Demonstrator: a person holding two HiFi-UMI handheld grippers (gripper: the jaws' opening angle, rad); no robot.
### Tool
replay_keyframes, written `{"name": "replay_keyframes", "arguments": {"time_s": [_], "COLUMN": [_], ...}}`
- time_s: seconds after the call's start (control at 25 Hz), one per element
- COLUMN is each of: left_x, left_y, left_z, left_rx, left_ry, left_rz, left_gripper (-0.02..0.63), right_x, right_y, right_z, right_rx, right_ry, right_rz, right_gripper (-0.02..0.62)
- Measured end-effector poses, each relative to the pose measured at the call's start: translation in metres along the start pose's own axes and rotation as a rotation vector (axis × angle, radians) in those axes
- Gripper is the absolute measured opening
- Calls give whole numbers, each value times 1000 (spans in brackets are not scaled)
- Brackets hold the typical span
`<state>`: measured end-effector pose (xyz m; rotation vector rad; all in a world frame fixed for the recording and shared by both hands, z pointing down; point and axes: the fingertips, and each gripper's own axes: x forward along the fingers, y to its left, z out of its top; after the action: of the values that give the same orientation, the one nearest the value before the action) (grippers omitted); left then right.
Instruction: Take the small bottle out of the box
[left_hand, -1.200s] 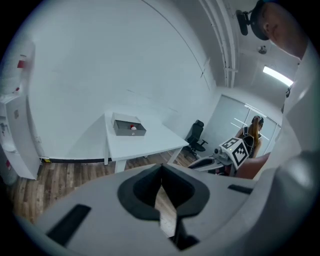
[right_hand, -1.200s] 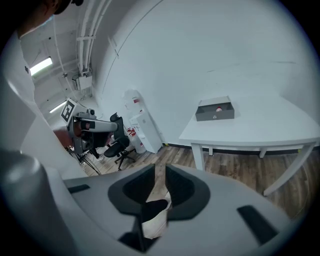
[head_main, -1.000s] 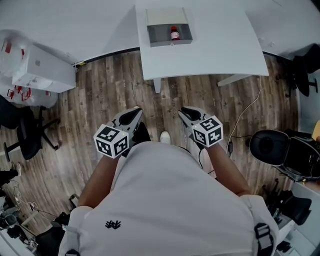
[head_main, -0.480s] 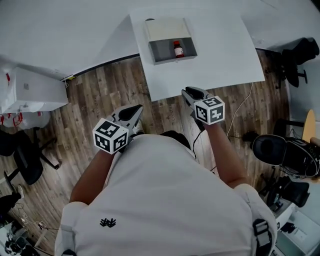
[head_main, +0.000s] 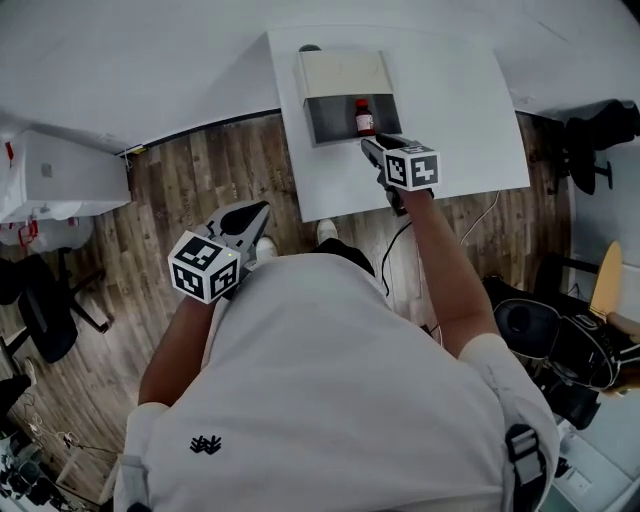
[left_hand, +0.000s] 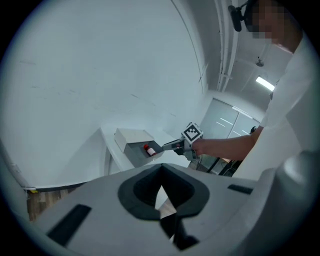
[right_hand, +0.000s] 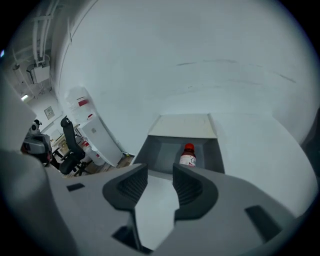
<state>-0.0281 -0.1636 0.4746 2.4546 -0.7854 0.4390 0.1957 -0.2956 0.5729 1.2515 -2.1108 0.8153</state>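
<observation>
A small bottle (head_main: 364, 117) with a red cap and white label stands upright inside a grey open-fronted box (head_main: 344, 72) at the far side of a white table (head_main: 460, 110). My right gripper (head_main: 372, 146) is stretched out over the table, its tips just short of the box's open front. Its jaws are opening with nothing between them. In the right gripper view the bottle (right_hand: 188, 156) stands in the box (right_hand: 182, 126) just beyond the right gripper (right_hand: 160, 179), slightly right of the gap. My left gripper (head_main: 257, 211) hangs low by my hip over the floor, shut and empty.
The table stands against a white wall on a wooden floor (head_main: 200, 170). A white cabinet (head_main: 55, 175) is at the left, with a black office chair (head_main: 40, 300) below it. More chairs (head_main: 600, 130) stand at the right. A cable (head_main: 400, 250) runs under the table's near edge.
My right gripper has moved forward from my waist to the front of the box, and its jaws have parted. I have stepped closer to the table. The left gripper stays by my side.
</observation>
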Motion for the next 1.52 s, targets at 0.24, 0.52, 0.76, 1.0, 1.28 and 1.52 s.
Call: {"name": "replay_keyframes", "arguments": {"time_s": [0.24,0.52,0.76,1.0,1.28,1.52], "left_x": [14,27,31,18,7,0], "left_y": [8,2,9,16,23,25], "left_z": [13,11,12,7,4,1], "left_rx": [-28,-72,-96,-122,-134,-125], "left_ry": [-23,-33,-47,-63,-76,-63], "left_rz": [89,178,245,298,319,294], "left_gripper": [6,6,6,6,6,6], "right_x": [40,81,109,117,118,110], "right_y": [-35,-55,-75,-78,-81,-77], "right_z": [9,8,-1,-15,-16,-6], "right_rx": [-5,-36,-57,-66,-110,-43], "right_ry": [109,235,359,467,471,410], "right_rz": [28,46,4,-2,-30,-3], "right_gripper": [206,258,267,268,210,206]}}
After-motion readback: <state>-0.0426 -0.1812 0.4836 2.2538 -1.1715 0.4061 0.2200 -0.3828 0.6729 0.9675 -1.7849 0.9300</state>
